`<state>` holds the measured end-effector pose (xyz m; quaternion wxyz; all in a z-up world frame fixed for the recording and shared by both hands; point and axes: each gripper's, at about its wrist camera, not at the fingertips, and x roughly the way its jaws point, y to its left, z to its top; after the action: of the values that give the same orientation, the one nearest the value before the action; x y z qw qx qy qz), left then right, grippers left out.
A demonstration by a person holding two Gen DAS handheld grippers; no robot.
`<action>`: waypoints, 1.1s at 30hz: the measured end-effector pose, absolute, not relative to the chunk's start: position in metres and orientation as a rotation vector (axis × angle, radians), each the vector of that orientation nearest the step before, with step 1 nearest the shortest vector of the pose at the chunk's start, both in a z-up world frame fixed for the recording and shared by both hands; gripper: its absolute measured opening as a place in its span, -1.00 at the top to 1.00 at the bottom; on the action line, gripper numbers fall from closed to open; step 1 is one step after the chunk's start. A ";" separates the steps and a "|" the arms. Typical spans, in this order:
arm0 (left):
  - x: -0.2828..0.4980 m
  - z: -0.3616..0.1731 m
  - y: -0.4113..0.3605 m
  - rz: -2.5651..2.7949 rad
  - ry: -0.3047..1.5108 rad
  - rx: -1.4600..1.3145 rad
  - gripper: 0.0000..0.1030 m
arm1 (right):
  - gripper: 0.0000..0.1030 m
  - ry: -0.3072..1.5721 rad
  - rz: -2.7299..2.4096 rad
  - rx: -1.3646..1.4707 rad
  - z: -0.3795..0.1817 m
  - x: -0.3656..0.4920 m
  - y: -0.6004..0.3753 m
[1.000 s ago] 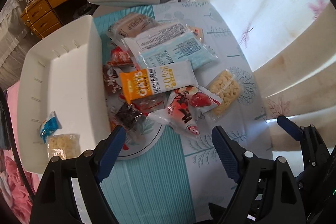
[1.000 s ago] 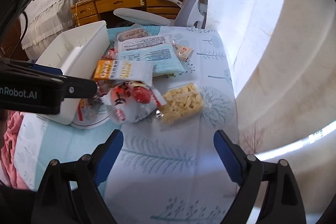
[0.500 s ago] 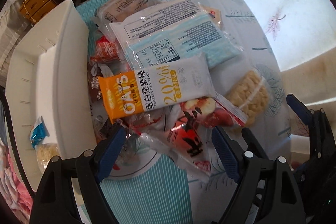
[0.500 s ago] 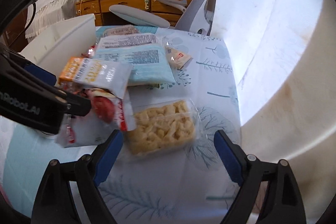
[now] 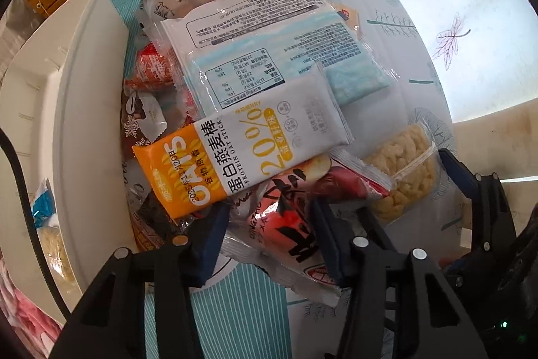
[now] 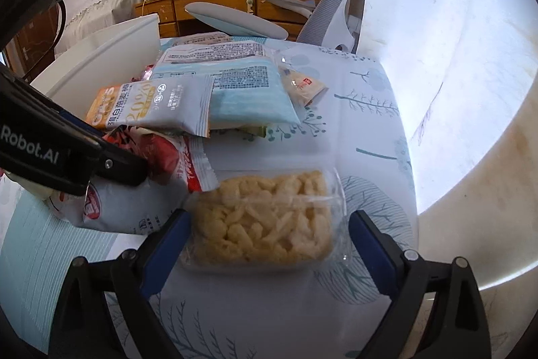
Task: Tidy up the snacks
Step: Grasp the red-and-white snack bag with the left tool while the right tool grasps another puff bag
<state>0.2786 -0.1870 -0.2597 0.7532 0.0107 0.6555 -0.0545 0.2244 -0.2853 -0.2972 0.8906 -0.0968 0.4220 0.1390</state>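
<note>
Patterned cloth covers the counter [image 6: 370, 130], where the left gripper [image 5: 267, 232], jaws just closing, straddles the red snack pack [image 5: 285, 224] beside the white bin [image 5: 87, 123], while the right gripper [image 6: 269, 238] stands spread around the puffed-snack bag [image 6: 265, 217].

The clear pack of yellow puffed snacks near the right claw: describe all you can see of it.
The puffed-snack pack is a clear, crinkly plastic wrapper full of pale yellow puffed pieces, sealed, with a seam across it. It lies flat on the tree-patterned tablecloth, between the open fingers of the right claw, which do not press it. Its left edge meets the red-and-white packet.
</note>
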 end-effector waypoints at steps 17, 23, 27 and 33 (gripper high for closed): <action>0.242 -0.219 -0.174 -0.123 1.443 -0.013 0.24 | -0.46 1.012 0.346 -0.156 -0.288 0.213 -0.284; 0.225 -0.199 -0.157 -0.082 1.455 -0.027 0.24 | -0.40 1.087 0.344 -0.120 -0.282 0.197 -0.278; 0.217 -0.194 -0.148 -0.069 1.465 -0.036 0.24 | -0.37 1.106 0.356 -0.060 -0.276 0.185 -0.276; 0.200 -0.182 -0.122 -0.074 1.475 -0.078 0.24 | -0.34 1.141 0.350 0.031 -0.265 0.168 -0.268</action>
<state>0.1999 -0.1225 -0.1821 0.7388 -0.0356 0.6721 -0.0339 0.1684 -0.2678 -0.2650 0.8271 0.0144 0.5372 0.1647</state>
